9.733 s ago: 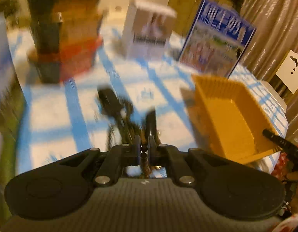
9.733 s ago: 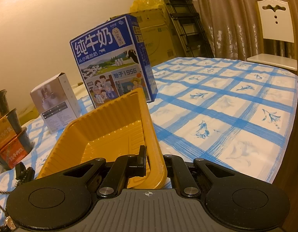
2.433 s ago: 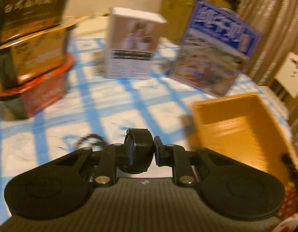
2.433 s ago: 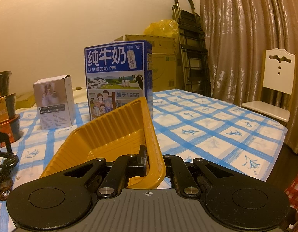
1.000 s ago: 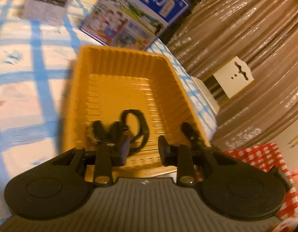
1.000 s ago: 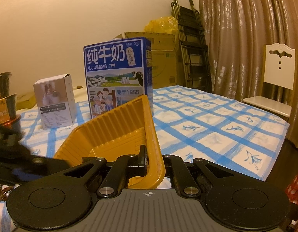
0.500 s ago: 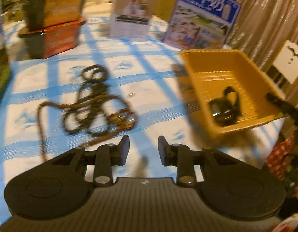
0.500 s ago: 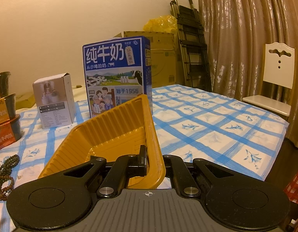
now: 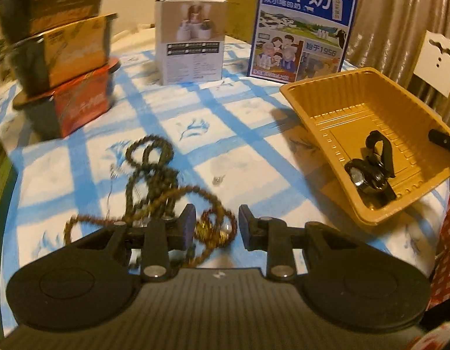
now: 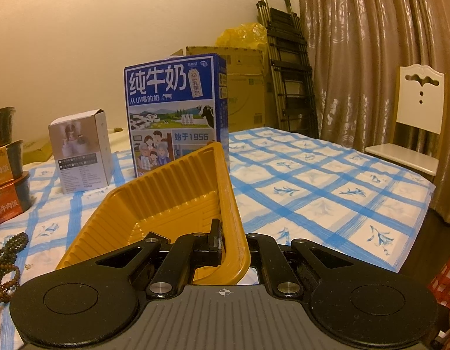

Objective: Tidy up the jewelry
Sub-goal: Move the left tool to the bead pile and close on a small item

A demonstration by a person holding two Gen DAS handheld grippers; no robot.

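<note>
My left gripper (image 9: 216,226) is open and empty, low over a tangle of brown bead strands (image 9: 155,175) on the blue-checked tablecloth; a gold-beaded loop (image 9: 214,229) lies between its fingers. A small silver piece (image 9: 217,179) lies beyond. To the right, the yellow tray (image 9: 318,99) holds a black watch (image 9: 370,172). My right gripper (image 10: 233,246) is shut on the tray's near rim (image 10: 238,233) and holds it tilted. The beads also show at the left edge of the right wrist view (image 10: 6,259).
Stacked instant-food bowls (image 9: 55,49) stand at the back left, a white box (image 9: 191,39) and a blue milk carton (image 9: 302,26) at the back. A white chair (image 10: 417,134), a folded ladder (image 10: 289,67) and curtains stand beyond the table.
My left gripper let the black watch go into the tray, swung back left and came down closer over the beads. The right gripper has kept its hold on the tray.
</note>
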